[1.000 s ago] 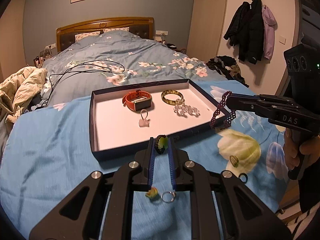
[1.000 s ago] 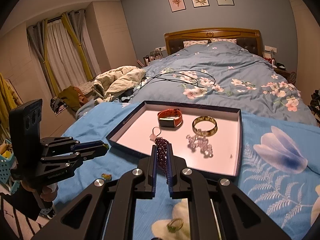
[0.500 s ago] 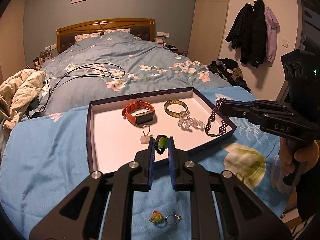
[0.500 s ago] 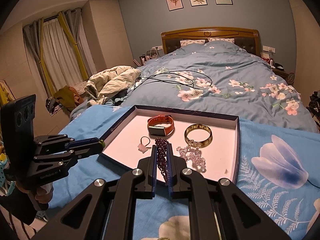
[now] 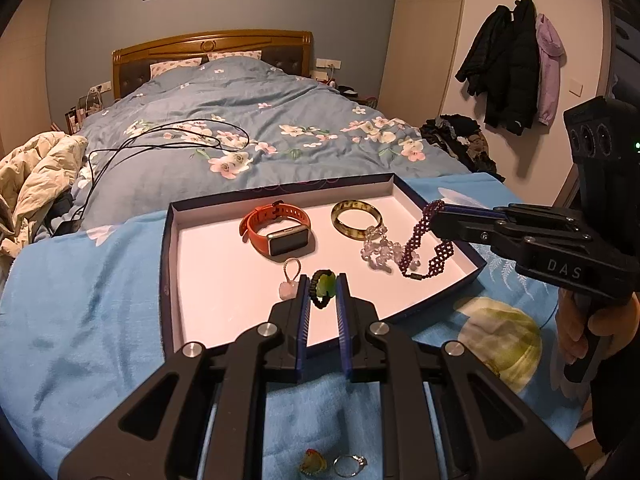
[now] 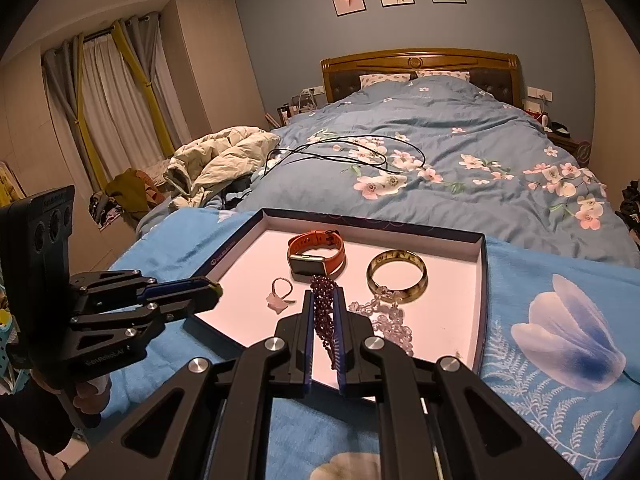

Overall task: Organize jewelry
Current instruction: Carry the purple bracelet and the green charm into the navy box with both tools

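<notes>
**Both pieces over the tray, release pending**

Left side first. The left gripper (image 5: 323,294) is holding a small dark cord ring with a green bead (image 5: 325,285), its jaws narrow and pinching the ring's sides. It is hanging over the near part of the tray (image 5: 170,264), just right of the pale pink charm (image 5: 289,288) lying on the white floor. The ring is sitting upright between the jaws, so letting go should drop it straight onto the open floor below.

Centre of the tray: the orange watch (image 5: 276,229) and the amber bangle (image 5: 357,218) are lying side by side toward the far wall, with a clear bead strand (image 5: 378,250) in front of the bangle.

Right side. The right gripper (image 6: 323,312) is gripping the purple beaded bracelet (image 5: 426,244), jaws nearly closed on its top. The bracelet is hanging down, long axis drooping toward the tray floor, its lower end resting beside the clear strand near the right wall. This is the relation to watch: it is already overlapping the clear beads, so a release here risks a tangle.

On the blue blanket (image 5: 80,320) nearer the camera, a yellow-green ring (image 5: 313,467) and a silver ring (image 5: 349,465) are waiting outside the tray.
</notes>
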A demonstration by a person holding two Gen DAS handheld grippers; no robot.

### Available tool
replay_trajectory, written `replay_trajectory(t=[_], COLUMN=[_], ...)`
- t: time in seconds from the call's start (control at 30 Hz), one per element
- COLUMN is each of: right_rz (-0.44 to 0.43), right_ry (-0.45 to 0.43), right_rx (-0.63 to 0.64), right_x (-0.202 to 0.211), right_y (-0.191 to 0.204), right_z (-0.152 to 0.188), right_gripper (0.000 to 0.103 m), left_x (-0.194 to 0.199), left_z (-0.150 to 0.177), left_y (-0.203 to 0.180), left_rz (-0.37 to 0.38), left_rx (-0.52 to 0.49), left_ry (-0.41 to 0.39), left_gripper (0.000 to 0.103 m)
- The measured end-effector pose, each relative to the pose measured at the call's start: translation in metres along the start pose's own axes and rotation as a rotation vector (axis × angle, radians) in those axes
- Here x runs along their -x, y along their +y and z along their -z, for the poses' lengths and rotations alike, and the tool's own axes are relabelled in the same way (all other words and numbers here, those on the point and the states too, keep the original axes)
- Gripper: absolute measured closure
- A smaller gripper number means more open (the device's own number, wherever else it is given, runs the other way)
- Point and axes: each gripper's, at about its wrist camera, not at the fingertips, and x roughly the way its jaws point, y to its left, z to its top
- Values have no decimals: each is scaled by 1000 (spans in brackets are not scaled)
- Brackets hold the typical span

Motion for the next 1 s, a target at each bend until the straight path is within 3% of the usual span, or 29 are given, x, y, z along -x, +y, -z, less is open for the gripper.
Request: replay_trajectory(t=[1.0], right_rz=[-9], right_ry=[50], right_rx=[-16], right_x=[-28], right_y=[-9], right_z=[2], right_gripper=[95], left_x=[-46], left_z=[3], left_y=[11], left_rz=[-15], left_rx=[45], left_ry=[78], left_gripper=[90])
